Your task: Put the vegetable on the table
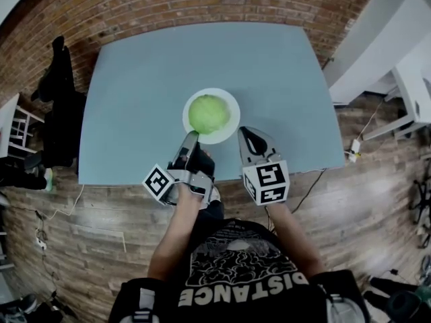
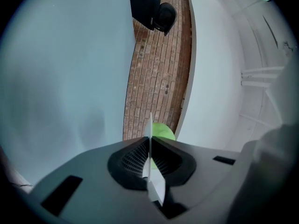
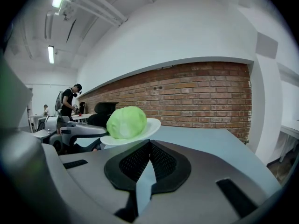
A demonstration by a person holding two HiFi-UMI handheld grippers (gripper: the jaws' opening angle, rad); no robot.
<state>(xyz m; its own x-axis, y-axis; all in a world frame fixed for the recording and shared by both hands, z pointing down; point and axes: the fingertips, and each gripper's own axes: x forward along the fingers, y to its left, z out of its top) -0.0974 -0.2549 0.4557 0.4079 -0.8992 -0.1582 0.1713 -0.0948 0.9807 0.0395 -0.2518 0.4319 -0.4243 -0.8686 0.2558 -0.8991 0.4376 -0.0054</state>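
A round green cabbage (image 1: 209, 113) lies on a white plate (image 1: 229, 130) near the front middle of the blue table (image 1: 135, 113). My left gripper (image 1: 190, 138) is shut on the plate's near-left rim. In the left gripper view the plate (image 2: 150, 125) runs edge-on between the jaws of the left gripper (image 2: 150, 141), and a bit of cabbage (image 2: 163, 130) shows behind it. My right gripper (image 1: 248, 134) sits just right of the plate, shut and holding nothing. Ahead of the right gripper (image 3: 149, 143), the cabbage (image 3: 126, 122) rests on the plate (image 3: 152, 125).
A brick wall (image 1: 202, 2) runs behind the table. A black coat on a stand (image 1: 60, 106) is at the left, and white furniture (image 1: 390, 39) at the right. A cable (image 1: 313, 184) hangs off the table's front right. A person (image 3: 70, 97) stands far off.
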